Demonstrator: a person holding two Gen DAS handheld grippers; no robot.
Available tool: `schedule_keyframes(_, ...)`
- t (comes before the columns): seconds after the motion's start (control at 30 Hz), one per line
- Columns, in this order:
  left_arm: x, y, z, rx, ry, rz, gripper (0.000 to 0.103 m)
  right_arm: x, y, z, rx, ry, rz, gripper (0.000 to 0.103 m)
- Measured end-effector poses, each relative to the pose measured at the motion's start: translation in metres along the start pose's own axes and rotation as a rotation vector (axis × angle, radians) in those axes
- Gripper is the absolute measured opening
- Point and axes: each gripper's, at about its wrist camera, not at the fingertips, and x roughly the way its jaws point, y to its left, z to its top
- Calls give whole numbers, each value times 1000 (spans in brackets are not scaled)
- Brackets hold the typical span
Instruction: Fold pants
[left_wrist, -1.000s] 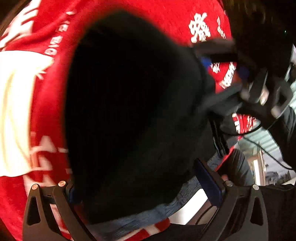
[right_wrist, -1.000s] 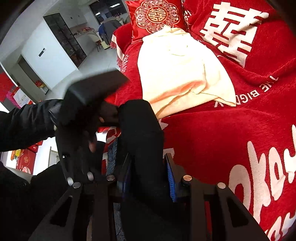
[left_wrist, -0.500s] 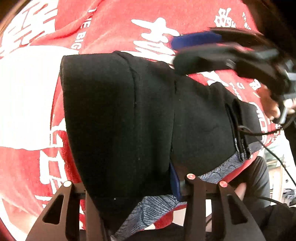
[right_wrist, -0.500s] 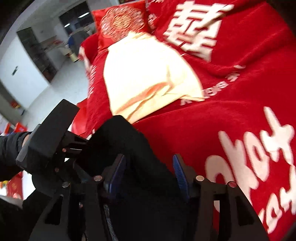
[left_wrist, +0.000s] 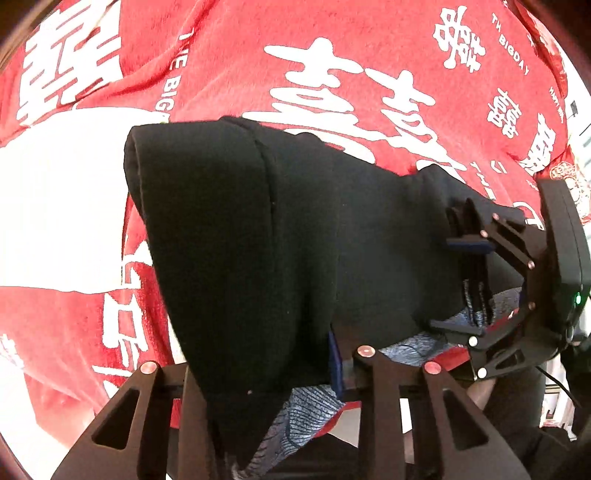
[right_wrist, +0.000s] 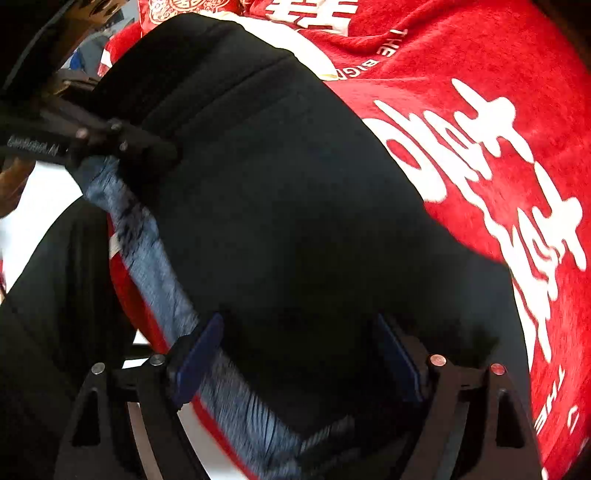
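- Black pants lie folded on the red blanket.
- Left gripper, jaws just closing, pinches the pants' near edge.
- Right gripper, jaws just opening, straddles the pants, pads clear.

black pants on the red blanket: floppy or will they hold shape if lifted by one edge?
Likely floppy: the black pants drape in soft rounded folds over the red blanket. Probably thick, somewhat heavy knit, since the folded edge looks bulky. Lifted by the left hand-held gripper alone, the fold would probably sag open.

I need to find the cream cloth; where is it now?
In the left wrist view, the cream cloth lies on the red blanket at the left edge, beside the black pants.
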Motion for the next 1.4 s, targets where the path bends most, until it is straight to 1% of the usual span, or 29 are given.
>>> schedule_keyframes(0.07,-6,-8,5,6,-8,7,30,-9,0,-8,22,-22,-3,84)
schedule_keyframes(0.17,-14,-19,11,24,-20,26,29,-25,-4,-12,120,-136,68,84)
schedule_keyframes(0.27,-11,-18,18,21,-1,39,29,-24,5,3,203,-223,81,84)
schedule_keyframes(0.3,-9,-16,19,14,8,40,29,-17,12,10,226,-237,77,84)
schedule_keyframes(0.33,-6,-12,20,-4,22,35,28,-8,18,15,236,-237,78,84)
schedule_keyframes(0.37,-5,-11,19,-14,29,31,28,3,28,21,246,-228,96,87)
schedule_keyframes(0.4,-4,-10,19,-22,36,32,28,14,41,27,228,-224,92,94)
schedule_keyframes(0.43,-5,-12,18,-23,38,38,27,16,54,29,166,-231,51,97)
schedule_keyframes(0.47,-8,-16,18,-12,32,47,27,19,68,32,87,-205,4,97)
schedule_keyframes(0.5,-14,-26,17,18,13,62,27,16,72,31,71,-191,4,97)
schedule_keyframes(0.57,-29,-47,16,80,-31,79,26,4,62,24,101,-182,101,97)
schedule_keyframes(0.6,-40,-61,17,119,-61,87,26,-7,54,17,132,-195,106,97)
schedule_keyframes(0.67,-49,-78,20,156,-85,99,26,-32,35,-2,179,-233,69,97)
schedule_keyframes(0.8,-57,-112,31,197,-93,121,25,-76,-2,-43,281,-299,12,97)
schedule_keyframes(0.9,-63,-137,37,228,-104,120,25,-98,-30,-79,362,-316,-51,97)
schedule_keyframes(1.0,-68,-165,43,255,-108,114,25,-106,-59,-113,439,-300,-92,97)
schedule_keyframes(1.1,-66,-195,46,297,-103,104,25,-112,-74,-138,481,-283,-125,97)
schedule_keyframes(1.2,-60,-228,46,338,-91,101,25,-112,-78,-157,516,-277,-137,97)
schedule_keyframes(1.4,-38,-302,50,414,-55,63,25,-126,-93,-201,582,-290,-158,97)
